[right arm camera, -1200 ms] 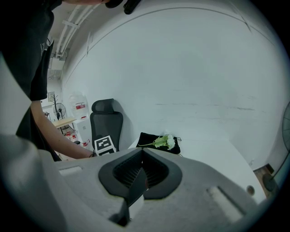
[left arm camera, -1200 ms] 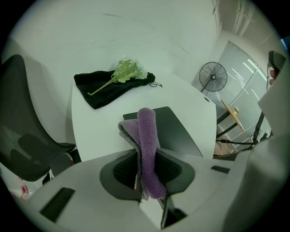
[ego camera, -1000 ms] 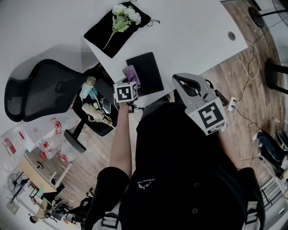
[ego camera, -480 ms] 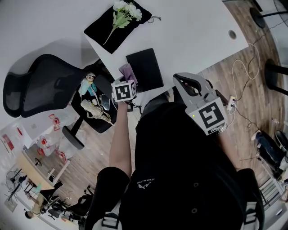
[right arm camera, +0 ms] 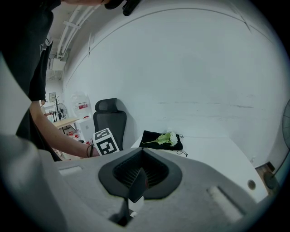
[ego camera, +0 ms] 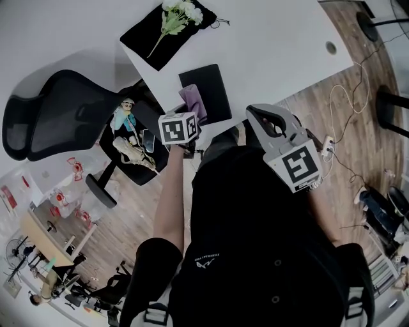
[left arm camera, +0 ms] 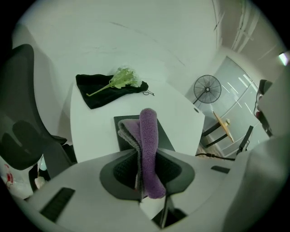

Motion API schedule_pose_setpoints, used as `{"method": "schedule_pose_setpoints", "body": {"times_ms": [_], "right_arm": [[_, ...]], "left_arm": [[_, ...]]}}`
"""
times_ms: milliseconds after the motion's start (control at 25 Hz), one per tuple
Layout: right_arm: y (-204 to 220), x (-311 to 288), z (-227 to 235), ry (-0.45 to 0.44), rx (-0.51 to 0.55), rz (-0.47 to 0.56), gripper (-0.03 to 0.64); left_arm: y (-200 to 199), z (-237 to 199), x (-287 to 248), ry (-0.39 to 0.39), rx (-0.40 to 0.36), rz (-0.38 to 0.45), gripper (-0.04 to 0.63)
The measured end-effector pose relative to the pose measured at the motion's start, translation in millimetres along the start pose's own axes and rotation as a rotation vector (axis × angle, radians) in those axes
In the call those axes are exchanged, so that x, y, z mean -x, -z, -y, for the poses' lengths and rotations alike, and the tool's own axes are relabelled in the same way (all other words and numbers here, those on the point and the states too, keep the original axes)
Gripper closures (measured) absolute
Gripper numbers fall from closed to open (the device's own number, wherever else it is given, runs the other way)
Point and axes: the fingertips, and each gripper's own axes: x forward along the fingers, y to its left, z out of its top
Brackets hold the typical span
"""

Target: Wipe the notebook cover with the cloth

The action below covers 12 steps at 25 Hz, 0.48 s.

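Observation:
A black notebook (ego camera: 211,86) lies on the white table (ego camera: 268,45) near its front edge. My left gripper (ego camera: 190,115) is shut on a folded purple cloth (ego camera: 193,102), which hangs over the notebook's near left part. In the left gripper view the cloth (left arm camera: 148,140) stands up between the jaws, with the notebook (left arm camera: 121,130) just beyond it. I cannot tell whether cloth and cover touch. My right gripper (ego camera: 263,118) hovers off the table's front edge, to the right of the notebook. Its jaws are shut with nothing in them (right arm camera: 136,183).
A black pouch (ego camera: 144,41) with a sprig of white flowers (ego camera: 177,11) lies at the table's far left. A black office chair (ego camera: 54,124) stands left of the table, with dolls (ego camera: 131,144) on its seat. Cables (ego camera: 345,105) trail on the wooden floor at right.
My left gripper has carried the cloth a little to the right, farther over the notebook. The right gripper has stayed where it was.

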Motion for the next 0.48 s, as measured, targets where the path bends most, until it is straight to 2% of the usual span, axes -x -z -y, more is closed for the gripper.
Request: {"method": "schedule_pose_setpoints", "body": {"times_ms": [280,480], "right_arm": [[7,5,-1,0.018,-0.017,-0.013,0.612],[12,14,3,0.045,-0.026,-0.018,0.612]], "left_arm": [[14,48,-22,0.102,-0.106,-0.061,0.508],[15,71,-32,0.143,-0.147,-0.079,0.508]]}}
